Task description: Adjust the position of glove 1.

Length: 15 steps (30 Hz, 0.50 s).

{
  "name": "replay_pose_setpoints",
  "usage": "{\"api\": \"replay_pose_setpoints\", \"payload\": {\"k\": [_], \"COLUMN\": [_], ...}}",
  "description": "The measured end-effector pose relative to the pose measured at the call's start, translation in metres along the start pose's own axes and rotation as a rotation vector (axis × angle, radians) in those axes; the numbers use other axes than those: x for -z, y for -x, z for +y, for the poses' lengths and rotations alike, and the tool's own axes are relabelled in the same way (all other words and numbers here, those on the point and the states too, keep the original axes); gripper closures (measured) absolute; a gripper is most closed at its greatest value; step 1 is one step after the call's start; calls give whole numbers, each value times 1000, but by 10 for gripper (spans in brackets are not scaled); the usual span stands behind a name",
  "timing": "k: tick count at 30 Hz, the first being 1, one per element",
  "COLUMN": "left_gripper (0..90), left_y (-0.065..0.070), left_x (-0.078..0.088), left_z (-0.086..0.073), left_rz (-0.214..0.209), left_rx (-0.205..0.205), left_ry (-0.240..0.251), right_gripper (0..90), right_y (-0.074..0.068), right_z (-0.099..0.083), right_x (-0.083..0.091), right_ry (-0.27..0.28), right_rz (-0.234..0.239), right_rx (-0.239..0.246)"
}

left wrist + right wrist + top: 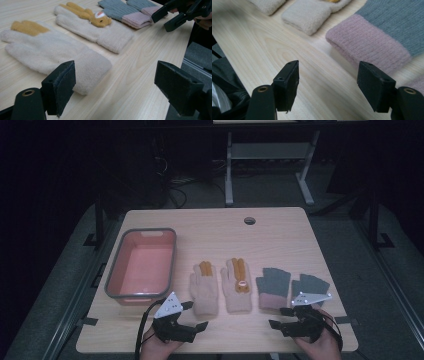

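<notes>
Presently both tools, left tool (194, 315) and right tool (280, 318), gape wide and empty above the counter (280, 235), near four gloves.

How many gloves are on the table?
4: two cream gloves in the middle, two grey-and-pink gloves at the right, all beside the bin.

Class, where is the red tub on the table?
High view: the red tub sits on the table's left side, beside the cream gloves.
</notes>
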<state>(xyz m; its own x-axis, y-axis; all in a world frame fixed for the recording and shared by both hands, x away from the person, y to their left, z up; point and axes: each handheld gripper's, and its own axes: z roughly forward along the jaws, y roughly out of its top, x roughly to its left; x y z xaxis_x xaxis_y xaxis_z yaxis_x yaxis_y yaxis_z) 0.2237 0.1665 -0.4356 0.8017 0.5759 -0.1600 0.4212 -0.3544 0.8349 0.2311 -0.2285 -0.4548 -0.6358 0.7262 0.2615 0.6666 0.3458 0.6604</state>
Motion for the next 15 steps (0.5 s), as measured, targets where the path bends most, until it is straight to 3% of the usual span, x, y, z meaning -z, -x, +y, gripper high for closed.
{"api": "replay_pose_setpoints", "payload": {"k": [7, 15], "left_gripper": [172, 171], "left_y": [3, 3], "left_x": [2, 4], "left_z": [-1, -3], "left_rz": [3, 7], "left_rx": [-4, -4], "left_ry": [3, 4], "right_gripper": [340, 341], "right_y": [-2, -12], "right_z": [-1, 5], "right_x": [3, -6], "right_ry": [15, -25], "right_rz": [10, 39], "right_rx": [-5, 28]}}
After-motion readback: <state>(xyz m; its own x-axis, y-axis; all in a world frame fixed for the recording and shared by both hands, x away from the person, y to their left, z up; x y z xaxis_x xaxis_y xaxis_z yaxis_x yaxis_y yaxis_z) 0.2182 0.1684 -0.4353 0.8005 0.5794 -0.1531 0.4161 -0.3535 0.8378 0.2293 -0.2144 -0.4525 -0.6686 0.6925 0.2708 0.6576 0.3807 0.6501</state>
